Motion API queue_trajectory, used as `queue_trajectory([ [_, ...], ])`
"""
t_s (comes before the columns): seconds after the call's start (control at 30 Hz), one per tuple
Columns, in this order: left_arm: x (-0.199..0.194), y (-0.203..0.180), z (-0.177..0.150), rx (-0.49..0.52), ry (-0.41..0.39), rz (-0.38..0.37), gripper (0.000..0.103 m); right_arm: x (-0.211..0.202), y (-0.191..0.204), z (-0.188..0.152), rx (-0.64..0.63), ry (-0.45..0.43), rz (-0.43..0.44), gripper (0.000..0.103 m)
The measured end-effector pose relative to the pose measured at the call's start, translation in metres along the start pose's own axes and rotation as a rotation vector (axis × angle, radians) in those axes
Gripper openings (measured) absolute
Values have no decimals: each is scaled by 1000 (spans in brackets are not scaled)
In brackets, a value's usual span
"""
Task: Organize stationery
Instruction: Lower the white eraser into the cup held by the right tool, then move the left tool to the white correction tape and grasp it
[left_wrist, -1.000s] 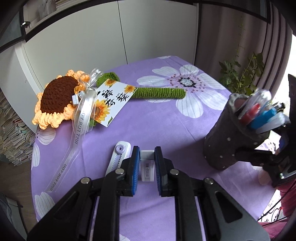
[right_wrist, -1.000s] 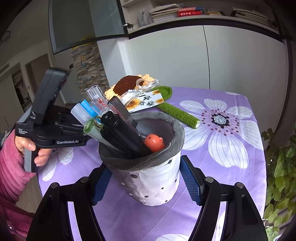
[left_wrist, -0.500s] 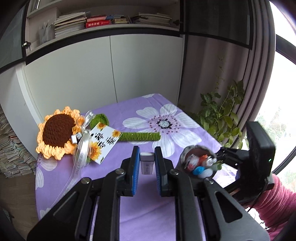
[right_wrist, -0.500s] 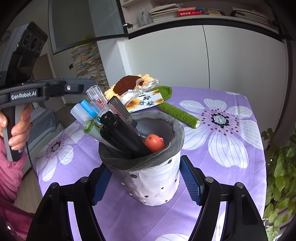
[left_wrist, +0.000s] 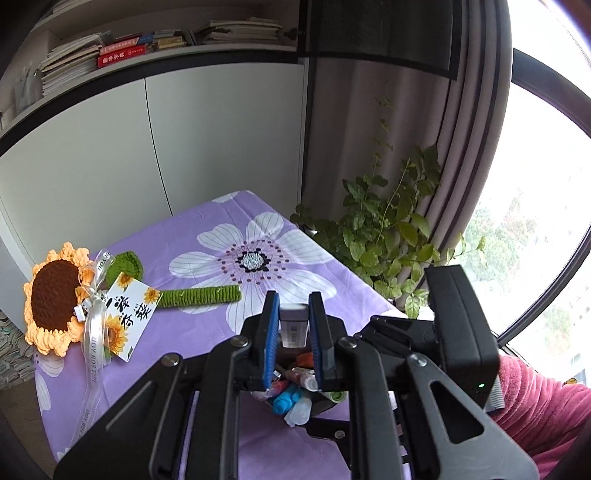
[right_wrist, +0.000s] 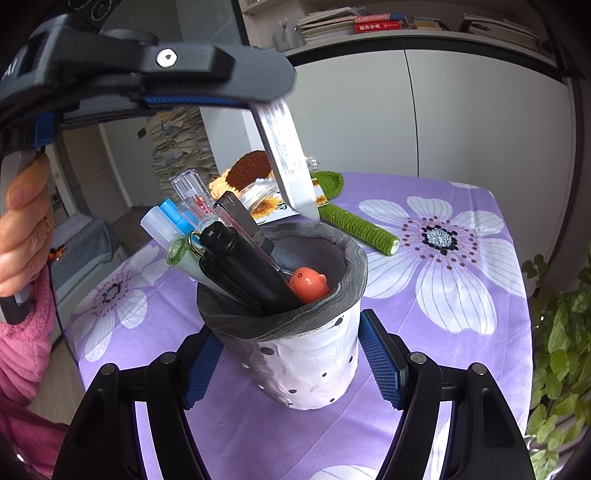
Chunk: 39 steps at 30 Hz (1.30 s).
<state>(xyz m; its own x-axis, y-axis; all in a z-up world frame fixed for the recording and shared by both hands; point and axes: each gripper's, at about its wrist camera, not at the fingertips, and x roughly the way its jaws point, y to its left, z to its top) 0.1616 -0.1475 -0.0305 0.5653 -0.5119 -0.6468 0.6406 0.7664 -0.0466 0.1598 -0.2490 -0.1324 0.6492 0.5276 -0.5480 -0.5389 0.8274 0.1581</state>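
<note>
In the left wrist view, our left gripper (left_wrist: 292, 325) sat at lower centre, its blue pads closed tightly on a small white eraser (left_wrist: 293, 325) that stood upright between them. Seen from the right wrist view, the same gripper (right_wrist: 255, 105) reached in from the upper left, and the eraser (right_wrist: 288, 162) hung tilted with its lower tip just above the far rim of the pen holder (right_wrist: 295, 347). Our right gripper (right_wrist: 291, 363) was at bottom centre, its two pads spread wide and set against either side of the holder's white dotted wall, holding it. The holder stood near the centre of the purple flowered tablecloth (right_wrist: 461, 369), with bare cloth to its right up to the table edge, where a leafy plant (right_wrist: 561, 332) began. Inside, pens crowded the left half; the right half was open, apart from one orange duck-shaped topper (right_wrist: 308, 282). One crocheted sunflower (left_wrist: 55, 299) lay at the left of the left wrist view.
</note>
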Motion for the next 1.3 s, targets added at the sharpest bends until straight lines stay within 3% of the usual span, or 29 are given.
queue_trajectory([
  [0.2,6,5,-6,-5,20,1,15,0,0,-1,2,0,1,73],
  [0.3,-2,7,-6,-10,-2,6,24,0,1,-1,2,1,2,73],
  [0.5,-18,35,-12,-73,-35,96,38,0,1,-1,3,0,2,73],
  [0.63,-21,71,-28,-163,-17,198,54,0,1,-1,3,0,2,73],
  [0.7,-20,88,-39,-200,8,247,56,0,2,-1,4,0,2,73],
  [0.87,3,120,-72,-249,132,325,57,0,0,0,6,1,5,73],
  [0.97,21,130,-89,-245,195,331,57,0,0,0,6,0,4,73],
  [1.3,59,132,-100,-198,271,306,56,0,-1,0,10,0,8,73],
])
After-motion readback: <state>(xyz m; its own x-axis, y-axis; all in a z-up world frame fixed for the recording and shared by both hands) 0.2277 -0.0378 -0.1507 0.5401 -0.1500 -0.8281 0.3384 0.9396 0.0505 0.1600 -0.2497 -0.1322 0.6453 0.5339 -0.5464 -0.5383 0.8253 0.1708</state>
